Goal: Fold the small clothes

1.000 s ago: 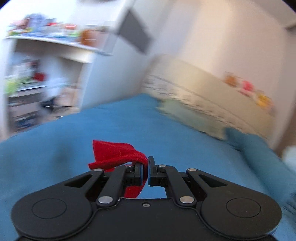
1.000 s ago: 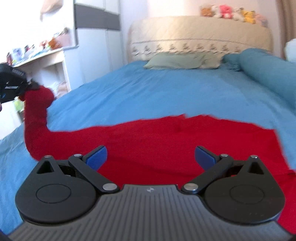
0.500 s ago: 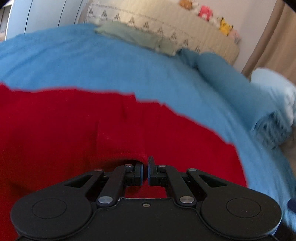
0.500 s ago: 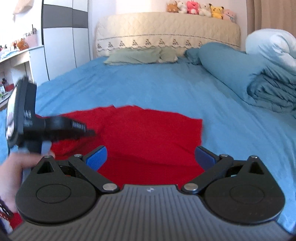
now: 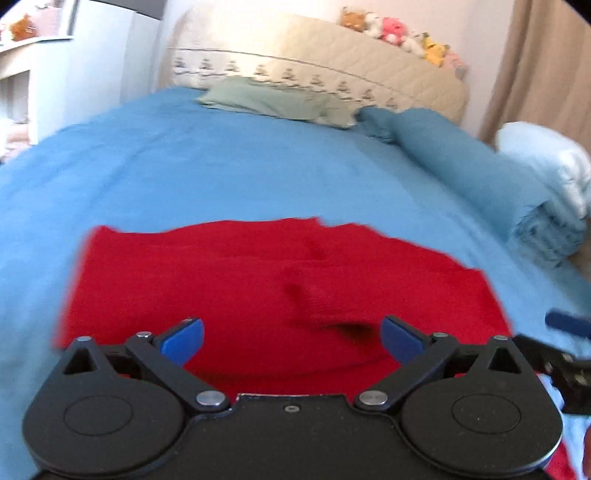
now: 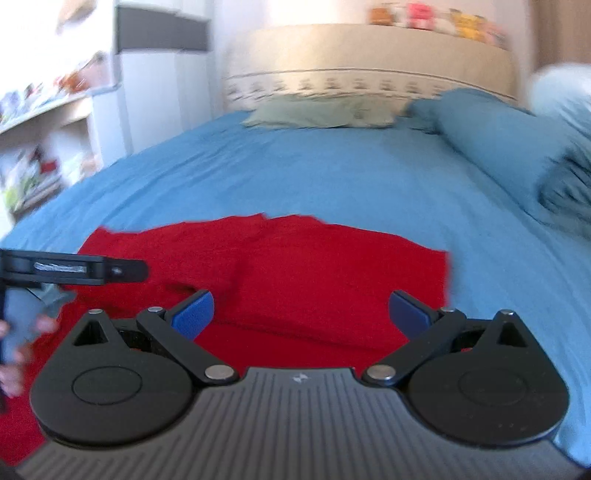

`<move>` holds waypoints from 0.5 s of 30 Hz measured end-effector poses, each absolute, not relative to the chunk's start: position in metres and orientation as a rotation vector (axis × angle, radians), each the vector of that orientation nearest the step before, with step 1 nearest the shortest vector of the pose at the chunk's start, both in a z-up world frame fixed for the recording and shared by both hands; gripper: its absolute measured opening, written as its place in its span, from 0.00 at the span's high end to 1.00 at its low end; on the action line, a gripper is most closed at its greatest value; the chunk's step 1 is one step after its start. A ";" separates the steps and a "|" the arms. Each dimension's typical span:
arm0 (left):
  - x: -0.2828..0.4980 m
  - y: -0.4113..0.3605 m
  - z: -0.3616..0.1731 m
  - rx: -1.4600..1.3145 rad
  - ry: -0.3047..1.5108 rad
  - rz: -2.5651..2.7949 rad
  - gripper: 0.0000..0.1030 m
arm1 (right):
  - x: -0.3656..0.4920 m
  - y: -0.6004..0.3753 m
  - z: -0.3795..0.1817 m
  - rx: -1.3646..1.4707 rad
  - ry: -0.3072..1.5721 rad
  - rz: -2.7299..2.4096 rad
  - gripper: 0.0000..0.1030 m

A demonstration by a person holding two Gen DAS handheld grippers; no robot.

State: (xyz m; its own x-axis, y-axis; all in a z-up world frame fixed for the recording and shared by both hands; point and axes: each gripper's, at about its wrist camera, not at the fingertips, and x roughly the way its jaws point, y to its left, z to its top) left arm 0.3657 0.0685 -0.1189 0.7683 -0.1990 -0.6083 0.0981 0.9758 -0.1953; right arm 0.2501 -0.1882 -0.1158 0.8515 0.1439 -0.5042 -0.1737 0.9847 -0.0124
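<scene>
Nearest to me, my left gripper [image 5: 291, 338] stands with its blue pads [image 5: 183, 339] spread wide apart and nothing between them. My right gripper [image 6: 301, 315] is the same, fingers parted and empty. In the right wrist view the left tool shows side-on at the left edge, with my left hand [image 6: 14, 350] wrapped around its handle, blurred. In the left wrist view a bit of the right tool pokes in at the right edge.

Just beyond both pairs of fingers lies the red garment [image 5: 258, 280], spread on the blue bedsheet [image 5: 221, 173]. It rests in layers: a folded part lies across its top, with a dark crease and a small hollow just ahead of my left fingers. Its far edge is uneven, with a little notch near the middle. In the right wrist view the cloth [image 6: 295, 273] runs under both tools and reaches the lower left corner.

Farther on, to the right, sits a rolled blue quilt [image 5: 480, 173] with a pale blanket [image 5: 546, 155] beside it. Near the head of the bed lies a green pillow [image 6: 317, 112], against the cream headboard [image 6: 369, 59]. Plush toys [image 5: 399, 29] line its top. A white cabinet [image 6: 162, 85] and shelves stand to the left.
</scene>
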 end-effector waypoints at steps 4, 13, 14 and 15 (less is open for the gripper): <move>0.353 0.103 -0.126 -0.179 0.691 -0.093 0.00 | 0.275 -0.138 -0.128 -0.193 0.542 0.220 0.00; 0.345 0.144 -0.133 -0.296 0.726 -0.052 0.00 | 0.319 -0.042 -0.180 -0.670 0.555 0.221 0.27; 0.342 0.150 -0.134 -0.303 0.727 -0.048 0.00 | 0.322 -0.036 -0.184 -0.708 0.554 0.221 0.30; 0.339 0.153 -0.135 -0.307 0.729 -0.045 0.00 | 0.326 -0.032 -0.188 -0.740 0.553 0.226 0.35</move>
State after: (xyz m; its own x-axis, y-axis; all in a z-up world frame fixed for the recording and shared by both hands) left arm 0.3391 0.1534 -0.1345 0.7468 -0.1468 -0.6486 -0.0657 0.9543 -0.2916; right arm 0.3258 -0.0322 -0.1884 0.8347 0.0039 -0.5506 -0.3832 0.7222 -0.5758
